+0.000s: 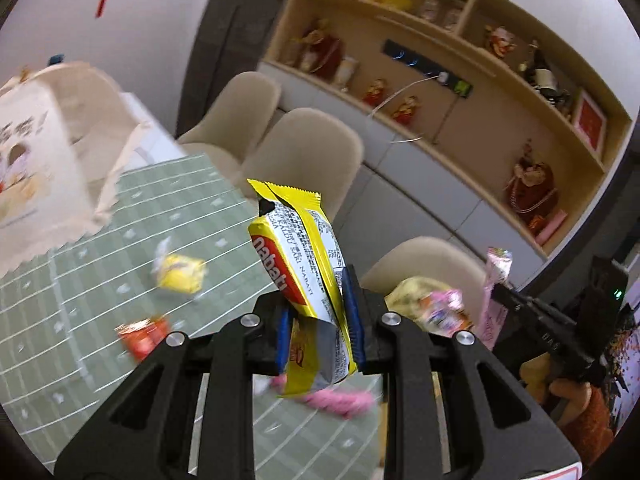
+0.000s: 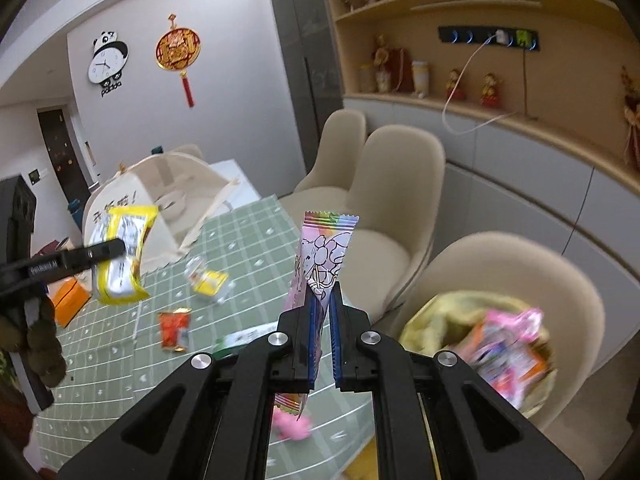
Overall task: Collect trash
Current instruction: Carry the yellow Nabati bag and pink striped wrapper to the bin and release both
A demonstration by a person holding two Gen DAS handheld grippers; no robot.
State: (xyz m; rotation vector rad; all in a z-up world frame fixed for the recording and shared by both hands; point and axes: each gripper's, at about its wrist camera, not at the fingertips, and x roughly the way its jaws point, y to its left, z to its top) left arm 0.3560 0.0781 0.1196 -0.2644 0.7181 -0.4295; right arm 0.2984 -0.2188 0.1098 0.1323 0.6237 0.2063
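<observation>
Above a green checked tablecloth (image 2: pixel 248 224), the left gripper (image 1: pixel 322 316) was seen clamped on a yellow Nabati wrapper (image 1: pixel 298 264), and the right gripper (image 2: pixel 325 316) pinched a pink wrapper (image 2: pixel 324 252). Blurred wrappers (image 1: pixel 180 274) were left on the cloth; a bag of litter (image 2: pixel 480 332) on a chair was barely legible.

Three beige chairs (image 2: pixel 394 184) along the far side of the green checked tablecloth (image 2: pixel 256 232). Two wrappers held above it: one yellow Nabati wafer pack (image 1: pixel 304 264), one pink candy wrapper (image 2: pixel 324 256). Four more pieces on it: yellow (image 2: pixel 210 282), red (image 2: pixel 174 328), green-white (image 2: pixel 236 340), pink (image 2: pixel 290 426). One trash-filled bag (image 2: pixel 480 336) on the nearest chair.
</observation>
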